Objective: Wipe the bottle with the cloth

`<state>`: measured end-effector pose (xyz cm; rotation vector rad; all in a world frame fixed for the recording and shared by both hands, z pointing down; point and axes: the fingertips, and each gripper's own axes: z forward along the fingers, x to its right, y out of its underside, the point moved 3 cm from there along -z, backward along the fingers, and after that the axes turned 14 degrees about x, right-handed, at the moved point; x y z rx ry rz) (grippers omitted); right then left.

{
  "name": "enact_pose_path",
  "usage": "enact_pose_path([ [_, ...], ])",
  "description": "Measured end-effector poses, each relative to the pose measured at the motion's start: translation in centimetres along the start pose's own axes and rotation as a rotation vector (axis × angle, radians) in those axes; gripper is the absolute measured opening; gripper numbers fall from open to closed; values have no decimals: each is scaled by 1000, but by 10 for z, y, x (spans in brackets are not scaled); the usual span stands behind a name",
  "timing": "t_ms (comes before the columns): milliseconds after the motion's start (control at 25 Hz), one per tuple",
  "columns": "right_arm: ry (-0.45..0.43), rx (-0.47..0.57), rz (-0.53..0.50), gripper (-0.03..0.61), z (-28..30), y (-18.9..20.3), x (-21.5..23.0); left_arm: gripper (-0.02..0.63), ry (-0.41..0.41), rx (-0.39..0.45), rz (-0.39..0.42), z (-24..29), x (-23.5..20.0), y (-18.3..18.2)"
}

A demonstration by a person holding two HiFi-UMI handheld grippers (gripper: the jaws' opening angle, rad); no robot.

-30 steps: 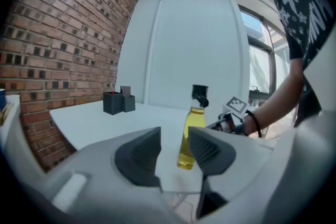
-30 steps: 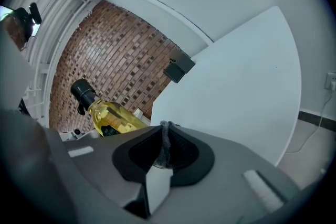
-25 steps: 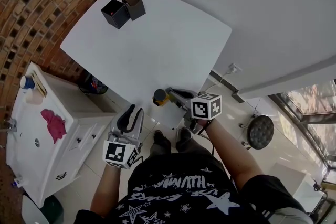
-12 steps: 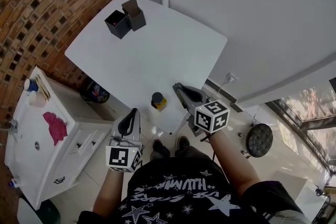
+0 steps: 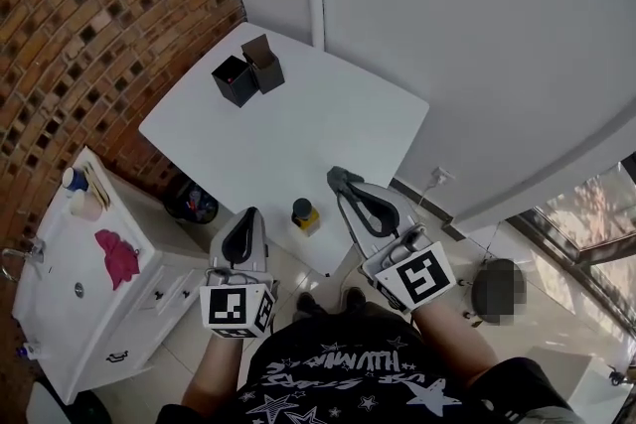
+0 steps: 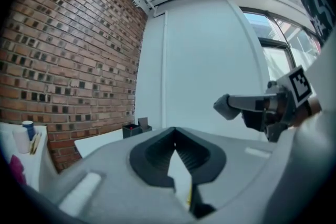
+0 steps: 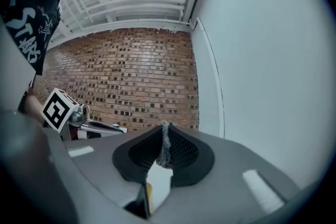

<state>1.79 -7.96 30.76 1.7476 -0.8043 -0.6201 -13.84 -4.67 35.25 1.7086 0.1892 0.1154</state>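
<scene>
The right gripper point(image 5: 339, 177), pinched on a thin grey strip of cloth point(image 7: 165, 145), has been lifted away from the bottle point(image 5: 303, 212), which is left at the near edge of the counter point(image 5: 298, 114). The left gripper point(image 5: 252, 212) is pressed together, empty.

Place: a home utility room or closed-in balcony, as far as the fittings tell.
Walls: a bare brick wall point(image 5: 89, 25) on one side and plain white walls point(image 5: 477, 35) on the others.
Washstand: a white cabinet with drawers point(image 5: 149, 298) stands against the brick. Its basin top has a faucet point(image 5: 12, 258), and a pink cloth point(image 5: 119, 256) lies on it.
Table: a white table point(image 5: 328, 129) with rounded corners, two small black boxes point(image 5: 248, 70) at its far corner.
Floor: light tiles point(image 5: 189, 333).
Light: a large window point(image 6: 273, 44) under a white slatted ceiling point(image 7: 157, 2).
Power: a wall socket point(image 5: 440, 177) low on the white wall.
</scene>
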Motion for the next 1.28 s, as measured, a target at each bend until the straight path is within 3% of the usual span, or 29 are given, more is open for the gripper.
enact_pose_path([
  [560, -68, -64, -14, 35, -10, 13, -21, 3, 34, -29, -9, -7, 24, 9],
  [1280, -68, -74, -17, 35, -4, 18, -32, 3, 42, -34, -26, -7, 19, 8],
])
